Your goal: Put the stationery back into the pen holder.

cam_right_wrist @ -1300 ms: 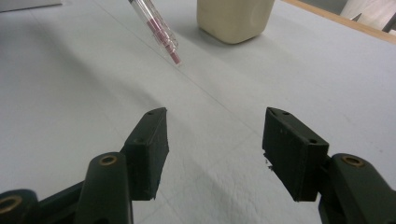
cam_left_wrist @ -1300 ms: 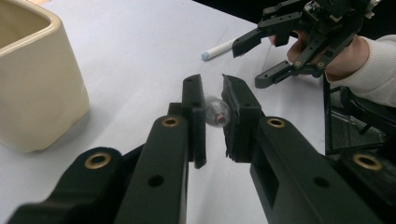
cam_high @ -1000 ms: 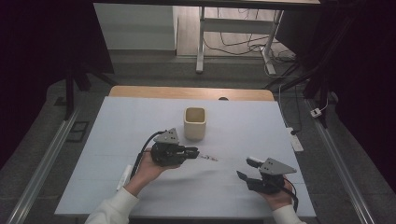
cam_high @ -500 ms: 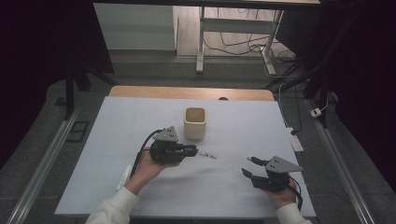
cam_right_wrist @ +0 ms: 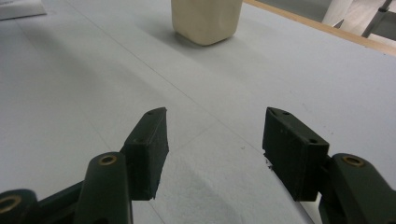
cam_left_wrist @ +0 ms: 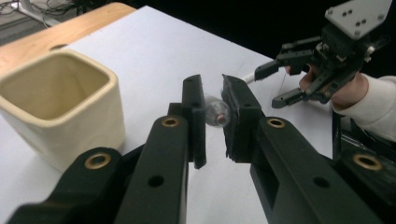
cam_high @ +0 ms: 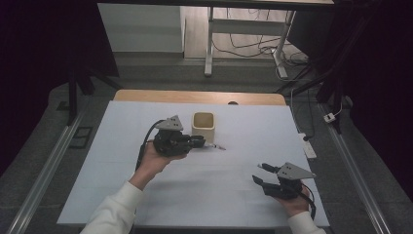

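Observation:
My left gripper [cam_high: 200, 142] sits just left of a cream square cup [cam_high: 203, 126] and is shut on a thin pen [cam_high: 217, 146] with a clear body and a reddish tip. In the left gripper view the pen's rounded clear end [cam_left_wrist: 215, 112] is pinched between the two black pads, with the cup [cam_left_wrist: 60, 107] close at the left. My right gripper [cam_high: 260, 173] rests low near the table's front right, open, nothing between its fingers. The right gripper view has its jaws [cam_right_wrist: 212, 144] wide apart over bare table, the cup [cam_right_wrist: 205, 18] far ahead.
The white table top [cam_high: 243, 126] ends in a wooden strip [cam_high: 195, 96] at the far edge. A white paper sheet [cam_right_wrist: 18, 9] lies at the far left of the right gripper view. Metal rails run along both sides on the floor.
My left gripper has carried the pen farther from the person, up beside the cup. The right gripper has drifted slightly to the right and stayed open.

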{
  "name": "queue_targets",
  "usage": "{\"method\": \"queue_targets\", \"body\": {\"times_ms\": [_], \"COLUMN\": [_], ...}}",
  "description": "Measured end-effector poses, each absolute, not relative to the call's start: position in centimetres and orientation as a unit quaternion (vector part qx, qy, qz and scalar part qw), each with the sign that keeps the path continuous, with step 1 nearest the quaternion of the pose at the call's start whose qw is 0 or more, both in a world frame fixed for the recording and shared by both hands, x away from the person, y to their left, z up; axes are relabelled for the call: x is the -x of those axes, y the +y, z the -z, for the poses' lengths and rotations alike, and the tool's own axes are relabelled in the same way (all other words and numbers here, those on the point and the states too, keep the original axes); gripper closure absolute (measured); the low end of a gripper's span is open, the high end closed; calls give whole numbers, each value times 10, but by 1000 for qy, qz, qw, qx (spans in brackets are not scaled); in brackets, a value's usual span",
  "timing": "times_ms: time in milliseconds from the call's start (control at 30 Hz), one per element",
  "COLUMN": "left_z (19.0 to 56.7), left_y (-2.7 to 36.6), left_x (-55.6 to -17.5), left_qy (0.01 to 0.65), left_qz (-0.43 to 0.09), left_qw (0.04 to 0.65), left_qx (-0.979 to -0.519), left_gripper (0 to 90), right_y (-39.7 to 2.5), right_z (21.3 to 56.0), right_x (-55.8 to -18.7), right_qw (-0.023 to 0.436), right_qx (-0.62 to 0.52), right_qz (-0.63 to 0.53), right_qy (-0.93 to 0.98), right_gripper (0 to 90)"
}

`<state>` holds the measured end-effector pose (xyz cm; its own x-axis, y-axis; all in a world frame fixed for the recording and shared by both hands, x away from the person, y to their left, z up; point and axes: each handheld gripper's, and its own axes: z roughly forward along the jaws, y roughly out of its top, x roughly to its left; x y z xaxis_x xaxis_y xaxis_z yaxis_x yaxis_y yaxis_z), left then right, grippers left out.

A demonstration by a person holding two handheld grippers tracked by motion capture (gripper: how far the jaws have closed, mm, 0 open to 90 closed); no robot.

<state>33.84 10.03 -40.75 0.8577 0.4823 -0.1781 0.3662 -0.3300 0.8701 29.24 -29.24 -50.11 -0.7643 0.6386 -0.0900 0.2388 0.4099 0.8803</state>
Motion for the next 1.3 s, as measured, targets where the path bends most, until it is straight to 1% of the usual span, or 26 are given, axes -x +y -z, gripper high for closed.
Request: {"method": "queue_targets", "body": {"times_ms": [567,867,1033,1300], "left_z": [373,362,357,355], "left_y": [121,132,132,124], "left_x": [-359,-372,-379,-396], "left_qy": [288,309,317,327], "left_qz": [-93,-113,-121,-133], "left_qw": [507,494,484,449], "left_qx": [-807,-805,-807,-821], "left_gripper": [790,790,790,789], "right_y": [-294,-294,-295,-295], "right_z": [503,504,505,505], "right_x": [-292,-292,-292,-292], "right_qw": [215,210,213,213], "right_qx": [-279,-278,-279,-280], "right_qz": [-467,-466,-465,-463], "right_qy": [811,813,813,813], "right_gripper": [393,391,391,390]}}
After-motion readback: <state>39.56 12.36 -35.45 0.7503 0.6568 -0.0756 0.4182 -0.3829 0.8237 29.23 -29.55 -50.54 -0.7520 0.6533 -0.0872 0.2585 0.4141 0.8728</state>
